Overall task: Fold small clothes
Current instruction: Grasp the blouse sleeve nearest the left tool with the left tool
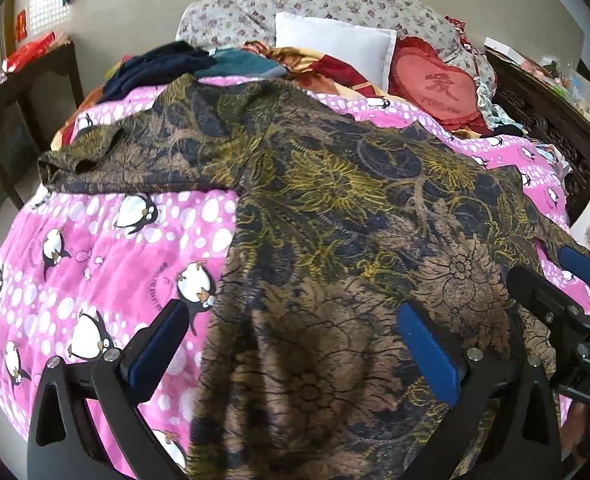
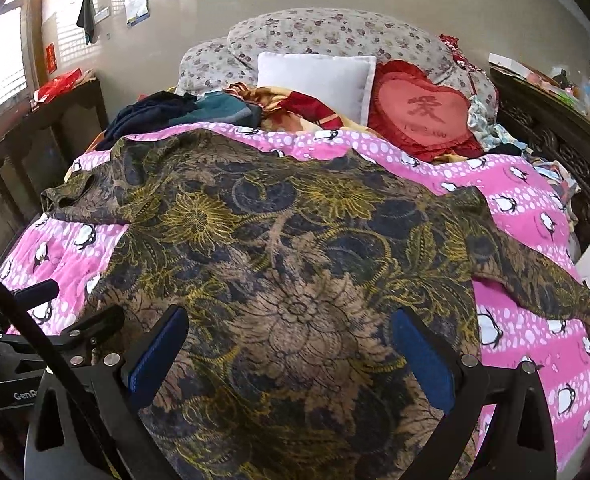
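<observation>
A brown and gold floral top [image 2: 295,240] is seen spread flat on the pink penguin quilt [image 2: 535,320], hem toward the cameras, neckline toward the pillows. One short sleeve [image 2: 79,196] is extended to the left; the other sleeve [image 2: 543,276] is draped toward the right edge of the bed.

Left gripper [image 1: 295,344]: jaws spread wide, nothing held, poised above the left side seam near the hem. Right gripper [image 2: 291,344]: likewise released and empty, positioned over the lower middle of the garment.

Handling judgement: the fabric is judged thin, light and limp, with soft ripples at the sleeves; no stiffness is expected, so any lifted edge will sag. Slipping on the quilted surface seems unlikely. A pinch through both layers at a sleeve or at the hem corners is judged best, with folds drawn inward along the side seams.

A pile of dark clothes [image 2: 163,114] is noted beyond the garment.
</observation>
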Demonstrator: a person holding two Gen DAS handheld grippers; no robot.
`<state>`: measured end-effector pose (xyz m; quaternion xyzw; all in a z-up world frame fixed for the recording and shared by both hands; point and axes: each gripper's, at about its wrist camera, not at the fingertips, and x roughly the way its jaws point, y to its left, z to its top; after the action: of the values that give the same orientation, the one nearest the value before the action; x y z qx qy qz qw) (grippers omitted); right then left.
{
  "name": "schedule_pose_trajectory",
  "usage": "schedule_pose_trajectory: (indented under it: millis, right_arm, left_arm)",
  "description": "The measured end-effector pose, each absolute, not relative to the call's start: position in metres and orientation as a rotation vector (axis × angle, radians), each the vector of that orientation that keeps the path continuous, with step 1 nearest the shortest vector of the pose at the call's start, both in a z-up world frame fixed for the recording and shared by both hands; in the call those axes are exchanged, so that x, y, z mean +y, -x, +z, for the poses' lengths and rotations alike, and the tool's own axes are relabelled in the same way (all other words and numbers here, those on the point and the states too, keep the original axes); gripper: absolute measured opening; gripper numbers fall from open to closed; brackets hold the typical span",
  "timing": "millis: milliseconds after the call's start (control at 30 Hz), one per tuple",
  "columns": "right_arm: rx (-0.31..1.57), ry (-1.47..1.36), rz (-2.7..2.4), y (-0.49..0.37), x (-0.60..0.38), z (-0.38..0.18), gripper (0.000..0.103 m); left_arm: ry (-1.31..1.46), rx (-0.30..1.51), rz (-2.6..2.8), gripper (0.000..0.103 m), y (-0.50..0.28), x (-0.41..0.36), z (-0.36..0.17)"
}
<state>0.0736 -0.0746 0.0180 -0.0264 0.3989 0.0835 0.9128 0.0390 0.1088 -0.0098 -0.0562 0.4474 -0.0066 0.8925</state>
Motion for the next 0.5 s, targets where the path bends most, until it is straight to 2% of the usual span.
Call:
schedule_pose_trajectory:
  millis: [200, 500]
  right_arm:
    - [0.812, 0.07, 0.254, -0.085, -0.051, 0.022, 0.103]
    - [0.847, 0.104, 0.387, -0.114, 0.002, 0.009, 0.103]
  left_arm:
    - [0.139, 0.953, 0.024, 0.103, -0.05, 0.15, -0.011]
    - [0.225, 0.968, 0.244, 0.103, -0.087, 0.259, -0.018]
